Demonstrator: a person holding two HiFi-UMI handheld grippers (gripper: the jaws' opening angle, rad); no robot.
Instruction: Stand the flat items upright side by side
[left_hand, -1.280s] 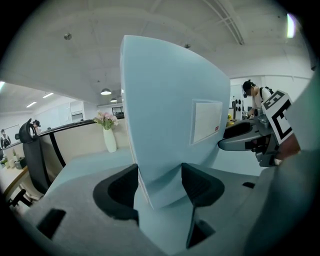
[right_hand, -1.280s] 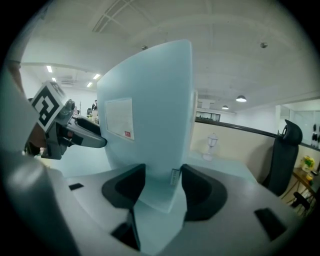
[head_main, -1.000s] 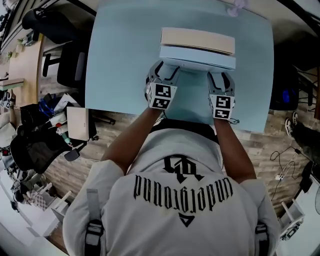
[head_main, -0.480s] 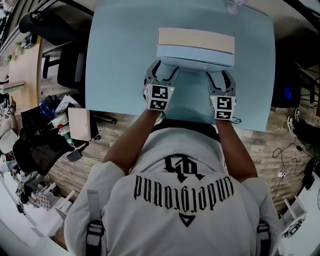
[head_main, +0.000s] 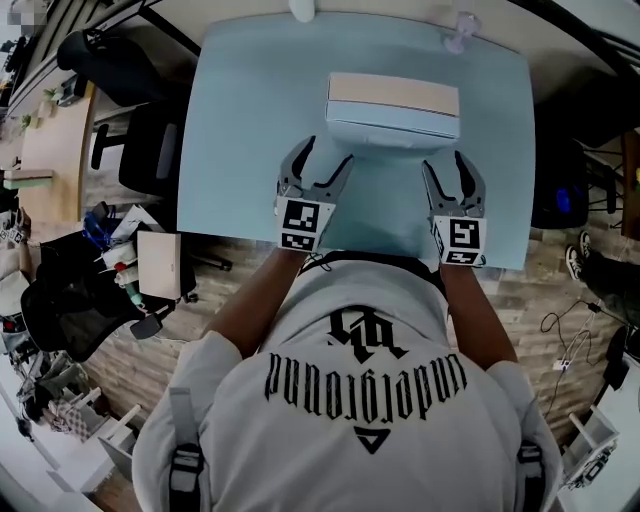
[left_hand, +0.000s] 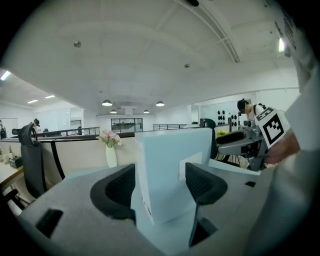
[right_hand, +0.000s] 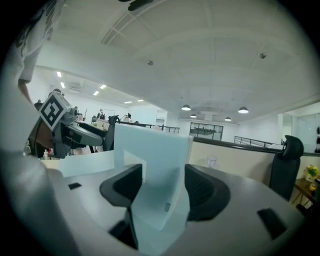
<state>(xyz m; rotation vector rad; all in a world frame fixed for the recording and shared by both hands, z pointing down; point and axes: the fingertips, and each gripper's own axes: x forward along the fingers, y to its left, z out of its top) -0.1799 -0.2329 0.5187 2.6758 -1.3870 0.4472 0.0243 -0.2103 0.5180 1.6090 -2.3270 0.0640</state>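
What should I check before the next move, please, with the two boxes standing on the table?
1. Blue box upright: ok.
2. Tan box upright, touching it: ok.
3. Left hand-held gripper: jaws have just been opening, nothing between them: ok.
4. Right hand-held gripper: likewise opening, empty: ok.
5. Boxes well inside table edges: ok.
6. Boxes steady unsupported: cannot tell.
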